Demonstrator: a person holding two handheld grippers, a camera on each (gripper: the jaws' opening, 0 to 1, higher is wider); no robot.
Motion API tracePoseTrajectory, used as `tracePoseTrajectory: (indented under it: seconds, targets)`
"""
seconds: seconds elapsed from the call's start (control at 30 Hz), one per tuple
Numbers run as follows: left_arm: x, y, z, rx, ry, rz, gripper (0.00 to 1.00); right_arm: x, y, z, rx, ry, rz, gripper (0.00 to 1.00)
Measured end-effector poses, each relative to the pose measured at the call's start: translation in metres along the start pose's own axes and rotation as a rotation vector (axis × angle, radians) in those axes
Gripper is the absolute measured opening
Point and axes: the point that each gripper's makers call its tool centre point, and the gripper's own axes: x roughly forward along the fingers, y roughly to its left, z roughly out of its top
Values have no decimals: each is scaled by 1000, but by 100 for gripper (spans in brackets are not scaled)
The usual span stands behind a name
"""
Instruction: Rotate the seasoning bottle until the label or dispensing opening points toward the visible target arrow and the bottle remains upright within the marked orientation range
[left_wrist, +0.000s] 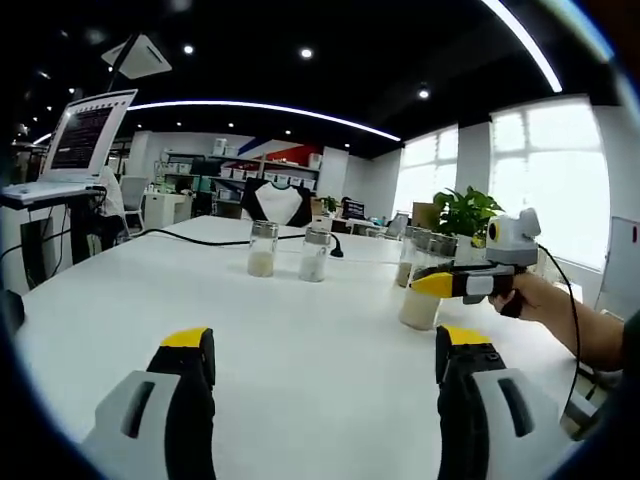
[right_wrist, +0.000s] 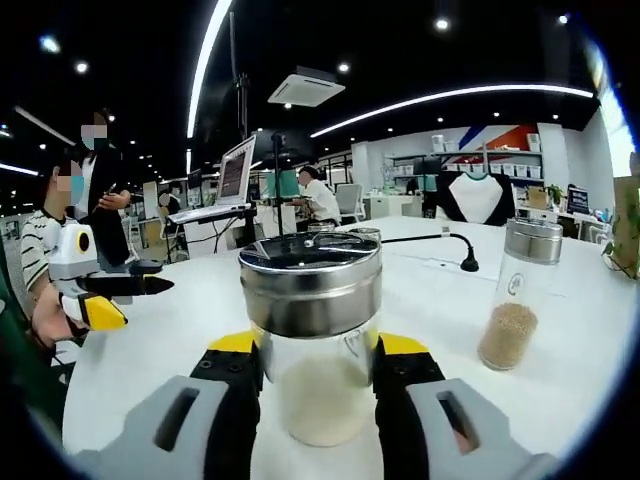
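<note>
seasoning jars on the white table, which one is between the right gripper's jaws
The glass seasoning jar with the steel lid, pale powder inside, between the right gripper jaws. The glass jar of tan granules stands apart.

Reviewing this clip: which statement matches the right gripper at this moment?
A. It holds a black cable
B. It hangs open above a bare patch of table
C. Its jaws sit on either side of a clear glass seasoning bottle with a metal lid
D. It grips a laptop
C: in the right gripper view, the right gripper has its yellow-tipped jaws against both sides of the clear glass seasoning bottle with a metal lid, which stands upright on the white table.
</note>
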Motion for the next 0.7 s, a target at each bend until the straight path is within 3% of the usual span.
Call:
tracePoseTrajectory:
  seconds: [0.7]
  targets:
    - [-1, 1, -2, -1, 7, 3, 96, 2, -4, -1, 21, 16, -104, 42]
